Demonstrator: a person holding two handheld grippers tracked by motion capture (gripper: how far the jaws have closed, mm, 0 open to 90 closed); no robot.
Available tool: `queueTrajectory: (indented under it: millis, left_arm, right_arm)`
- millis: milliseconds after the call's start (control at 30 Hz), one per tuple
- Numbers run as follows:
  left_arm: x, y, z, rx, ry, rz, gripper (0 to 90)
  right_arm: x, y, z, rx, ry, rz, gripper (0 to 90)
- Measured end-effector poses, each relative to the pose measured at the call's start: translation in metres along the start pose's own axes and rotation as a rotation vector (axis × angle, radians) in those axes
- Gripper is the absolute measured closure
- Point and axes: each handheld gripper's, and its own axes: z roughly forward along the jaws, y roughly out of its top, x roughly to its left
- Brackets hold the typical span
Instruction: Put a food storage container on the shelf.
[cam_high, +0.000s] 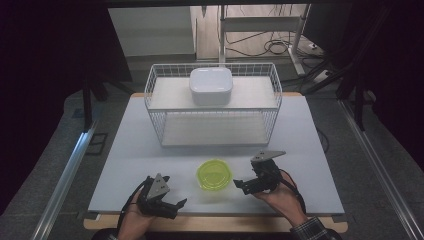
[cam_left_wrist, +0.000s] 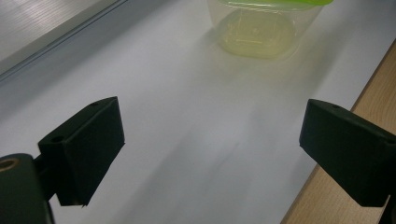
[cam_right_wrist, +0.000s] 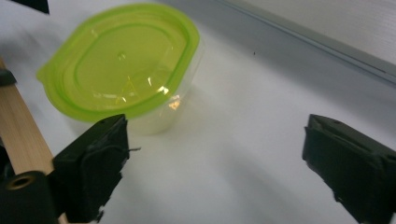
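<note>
A clear plastic container with a lime-green lid (cam_high: 214, 174) stands on the white tabletop near the front edge, between my two grippers. My left gripper (cam_high: 176, 204) rests low at the front left, open and empty, its jaws pointing toward the container (cam_left_wrist: 259, 29). The right gripper (cam_high: 239, 184) sits just right of the container, open, with nothing between its jaws. In the right gripper view the container (cam_right_wrist: 123, 67) lies ahead and to the left of the jaws, apart from them.
A white wire basket (cam_high: 214, 127) stands at the middle back of the table, with a white lidded box (cam_high: 210, 85) on its upper shelf. The table's wooden front edge (cam_left_wrist: 341, 186) runs close beside the left gripper. Cables and a metal frame lie beyond the table.
</note>
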Motion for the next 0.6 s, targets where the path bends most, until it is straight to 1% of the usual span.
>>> queueTrajectory:
  millis: [33,133,200,367,500,600]
  left_arm:
    - [0.0,0.0,0.0,0.0,0.0,0.002,6.2]
    - [0.0,0.001,0.001,0.001,0.0,0.003,6.3]
    - [0.0,0.001,0.001,0.0,0.0,0.007,6.3]
    - [-0.002,0.001,0.001,0.001,0.001,0.017,6.3]
    - [-0.002,0.001,0.001,-0.001,0.003,0.017,6.3]
    - [-0.002,0.002,0.001,-0.001,0.004,0.018,6.3]
  right_arm:
    - [0.0,0.001,0.0,-0.008,0.004,0.008,10.1]
    - [0.0,0.005,-0.001,-0.032,0.015,0.01,16.4]
    - [-0.001,0.007,-0.001,-0.045,0.03,0.023,19.5]
    - [-0.003,0.012,0.005,-0.058,0.107,0.082,27.5]
    - [-0.005,0.017,0.014,-0.054,0.146,0.116,36.0]
    - [-0.009,0.018,0.021,-0.049,0.175,0.161,44.2]
